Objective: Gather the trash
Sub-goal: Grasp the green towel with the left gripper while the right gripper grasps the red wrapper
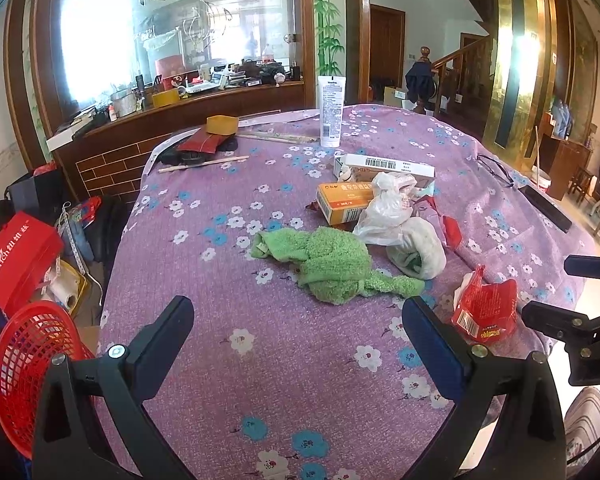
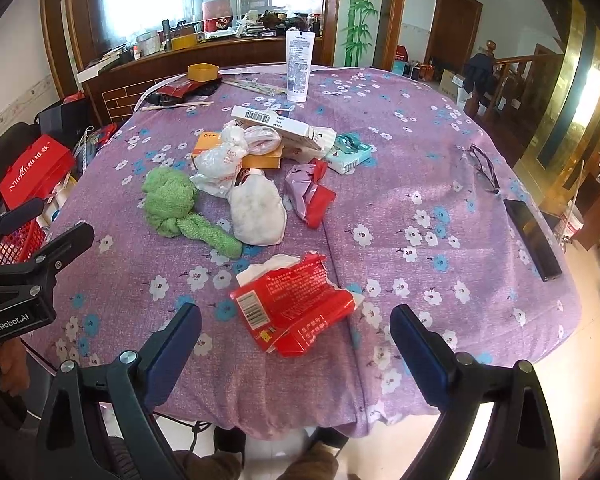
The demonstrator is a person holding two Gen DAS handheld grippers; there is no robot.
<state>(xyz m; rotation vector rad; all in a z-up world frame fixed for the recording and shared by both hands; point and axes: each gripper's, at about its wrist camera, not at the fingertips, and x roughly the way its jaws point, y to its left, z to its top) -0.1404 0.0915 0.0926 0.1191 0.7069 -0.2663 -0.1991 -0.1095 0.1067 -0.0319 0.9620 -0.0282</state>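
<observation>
A torn red wrapper [image 2: 294,308] [image 1: 485,308] lies near the table's front edge, on a white tissue [image 2: 266,266]. My right gripper [image 2: 296,330] hovers open just in front of it, empty. My left gripper [image 1: 298,320] is open over bare cloth, short of a green towel [image 1: 336,266] [image 2: 176,204]. Further in sit a white plastic bag [image 1: 386,210] [image 2: 220,160], a whitish cloth [image 1: 420,248] [image 2: 258,210], a red and purple wrapper [image 2: 310,194] and an orange box [image 1: 342,202] [image 2: 262,160]. A red mesh basket [image 1: 24,372] [image 2: 18,242] stands left of the table.
A white tube [image 1: 331,110] [image 2: 299,66] stands at the far side, near chopsticks [image 1: 202,164] and a yellow bowl [image 1: 222,124]. Glasses [image 2: 482,166] and a black phone [image 2: 532,238] lie on the right. A red box [image 1: 18,264] and clutter fill the floor at left.
</observation>
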